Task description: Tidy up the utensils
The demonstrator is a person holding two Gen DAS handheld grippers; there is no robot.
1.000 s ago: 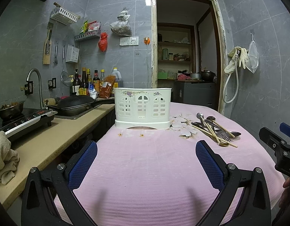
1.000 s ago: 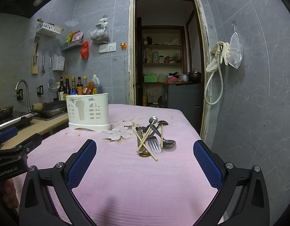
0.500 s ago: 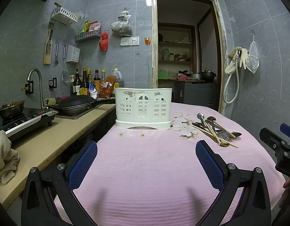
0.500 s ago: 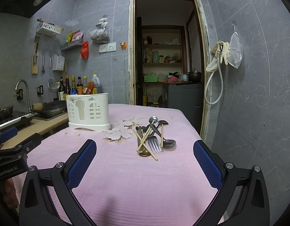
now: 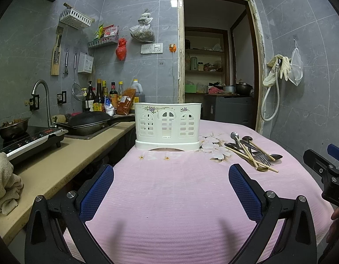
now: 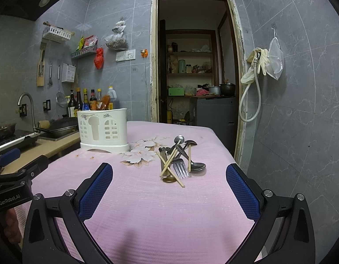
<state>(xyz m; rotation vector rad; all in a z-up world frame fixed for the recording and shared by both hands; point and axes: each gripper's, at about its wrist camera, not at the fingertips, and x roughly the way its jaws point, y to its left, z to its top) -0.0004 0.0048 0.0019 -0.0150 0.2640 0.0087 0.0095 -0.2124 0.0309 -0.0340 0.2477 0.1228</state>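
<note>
While both tongs gape, utensils piled, holder upright.

A tall open doorway with a worn pale frame anchors the grey-tiled room. Through it stand wooden shelves of jars and boxes and a grey cabinet carrying dark pots. Just right of the doorway, cream rubber gloves, a white hose and a white mesh bag hang on the wall. Left of the doorway hang a red plastic bag and a clear bag of dried goods. Farther left, sauce bottles line the wall behind a black lidded wok, a black induction hob and a curved steel tap on the beige tabletop. A crumpled beige towel lies farthest left.
</note>
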